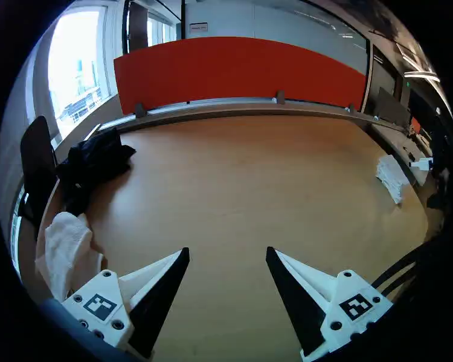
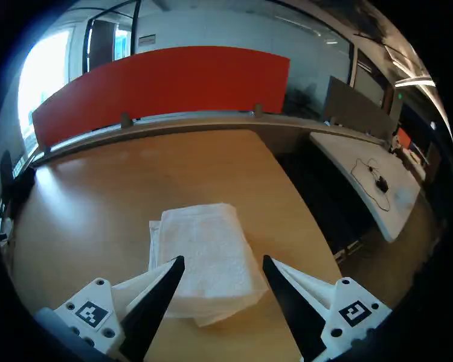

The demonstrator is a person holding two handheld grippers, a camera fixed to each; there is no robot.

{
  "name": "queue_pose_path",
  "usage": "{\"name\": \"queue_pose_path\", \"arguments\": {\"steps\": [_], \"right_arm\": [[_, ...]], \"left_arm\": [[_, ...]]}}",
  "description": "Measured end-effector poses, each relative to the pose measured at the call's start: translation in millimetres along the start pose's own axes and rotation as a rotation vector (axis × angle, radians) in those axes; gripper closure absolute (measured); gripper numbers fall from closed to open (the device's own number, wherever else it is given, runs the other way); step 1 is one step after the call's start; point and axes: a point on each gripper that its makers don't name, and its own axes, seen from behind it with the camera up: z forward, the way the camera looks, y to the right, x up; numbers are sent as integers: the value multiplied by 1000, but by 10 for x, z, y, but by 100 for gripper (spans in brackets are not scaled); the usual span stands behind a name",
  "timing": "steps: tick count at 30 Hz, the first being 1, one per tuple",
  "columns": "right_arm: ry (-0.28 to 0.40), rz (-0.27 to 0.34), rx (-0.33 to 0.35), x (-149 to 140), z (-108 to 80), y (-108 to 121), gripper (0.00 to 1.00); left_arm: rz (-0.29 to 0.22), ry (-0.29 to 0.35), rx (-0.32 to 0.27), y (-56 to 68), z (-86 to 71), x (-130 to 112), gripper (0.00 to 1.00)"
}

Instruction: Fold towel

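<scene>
The folded white towel (image 2: 205,241) lies flat on the tabletop (image 2: 106,181), just in front of the right gripper (image 2: 222,259), whose jaws stand apart. The left gripper (image 1: 227,249) also has its jaws apart, over bare wood. A careless push could open the folds, or slide the towel toward the nearby edge.

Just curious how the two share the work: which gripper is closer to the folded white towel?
Right. The right gripper is open right at the folded towel; the left gripper is open over the table, the towel far off.
</scene>
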Motion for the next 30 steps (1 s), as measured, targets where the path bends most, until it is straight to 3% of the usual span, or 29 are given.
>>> {"name": "queue_pose_path", "arguments": {"steps": [8, 14, 23, 30], "right_arm": [[46, 12, -21, 42, -16, -57, 0], [96, 20, -23, 142, -55, -128, 0], [205, 32, -5, 342, -158, -252, 0], [336, 51, 10, 607, -309, -318, 0]], "left_arm": [[-13, 12, 11, -27, 8, 42, 6], [-52, 41, 28, -75, 28, 136, 6], [-104, 121, 66, -214, 49, 414, 6], [-141, 225, 93, -344, -6, 722, 6]]}}
